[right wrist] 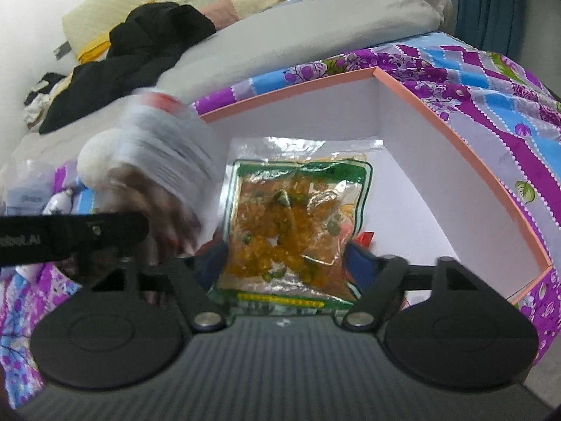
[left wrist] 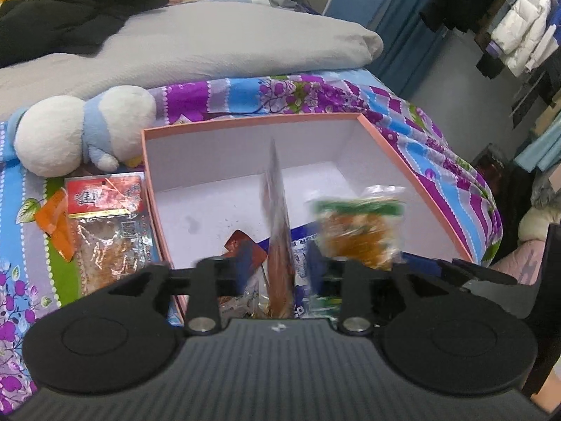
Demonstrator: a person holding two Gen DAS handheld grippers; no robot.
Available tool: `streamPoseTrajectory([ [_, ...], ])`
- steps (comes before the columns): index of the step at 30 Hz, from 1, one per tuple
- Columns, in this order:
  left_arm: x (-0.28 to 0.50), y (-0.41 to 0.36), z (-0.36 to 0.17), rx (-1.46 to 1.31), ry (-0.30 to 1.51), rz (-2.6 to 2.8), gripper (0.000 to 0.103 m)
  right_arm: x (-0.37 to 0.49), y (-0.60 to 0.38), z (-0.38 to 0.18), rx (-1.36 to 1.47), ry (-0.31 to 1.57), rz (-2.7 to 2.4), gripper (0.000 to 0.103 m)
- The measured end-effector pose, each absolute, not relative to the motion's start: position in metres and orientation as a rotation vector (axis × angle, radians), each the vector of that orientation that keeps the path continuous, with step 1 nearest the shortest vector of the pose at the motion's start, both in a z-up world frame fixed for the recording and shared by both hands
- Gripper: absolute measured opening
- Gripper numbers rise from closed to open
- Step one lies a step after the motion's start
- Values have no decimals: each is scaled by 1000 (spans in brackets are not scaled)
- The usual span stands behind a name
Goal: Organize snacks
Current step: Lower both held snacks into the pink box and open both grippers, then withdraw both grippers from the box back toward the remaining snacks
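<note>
A pink box [left wrist: 413, 172] with white inside sits on the bed; it also shows in the right wrist view [right wrist: 455, 133]. My left gripper [left wrist: 277, 266] is over the box's near edge, its jaws apart around a thin brown snack packet [left wrist: 278, 217] seen edge-on; the grip itself is hidden. My right gripper [right wrist: 287, 256] is over the box with a green-edged orange snack pouch [right wrist: 298, 217] between its fingers; the pouch shows in the left wrist view [left wrist: 361, 231] too. The left-hand packet appears blurred in the right wrist view [right wrist: 164, 161]. Some packets [left wrist: 242, 245] lie in the box.
A red-topped snack packet [left wrist: 108, 224] and an orange sachet [left wrist: 58, 228] lie on the floral sheet left of the box. A white and blue plush toy [left wrist: 84, 133] sits behind them. A grey duvet [left wrist: 210, 42] and black clothing [left wrist: 80, 10] lie further back.
</note>
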State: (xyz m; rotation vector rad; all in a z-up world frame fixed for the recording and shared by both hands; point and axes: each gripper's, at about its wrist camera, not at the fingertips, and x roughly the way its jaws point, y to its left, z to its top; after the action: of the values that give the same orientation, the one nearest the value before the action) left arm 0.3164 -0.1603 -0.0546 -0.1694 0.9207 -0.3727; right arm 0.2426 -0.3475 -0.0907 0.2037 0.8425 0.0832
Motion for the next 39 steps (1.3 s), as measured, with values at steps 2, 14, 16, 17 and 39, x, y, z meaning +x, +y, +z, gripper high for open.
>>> streamPoseTrajectory([
  [2,311,-159,-47,-166,893,-365,61,241,-349,-88,204,836,81,77],
  [14,242,-132,22,-175,766,-348,61,194,-344,-33,249,709,114,77],
  [16,225,-124,34,-178,750,-338,61,183,-340,-22,244,685,125,77],
  [17,215,-121,41,-177,736,-337,62,177,-337,-16,243,673,134,77],
  [39,72,-14,80,-239,621,-178,61,76,-263,36,188,526,321,77],
])
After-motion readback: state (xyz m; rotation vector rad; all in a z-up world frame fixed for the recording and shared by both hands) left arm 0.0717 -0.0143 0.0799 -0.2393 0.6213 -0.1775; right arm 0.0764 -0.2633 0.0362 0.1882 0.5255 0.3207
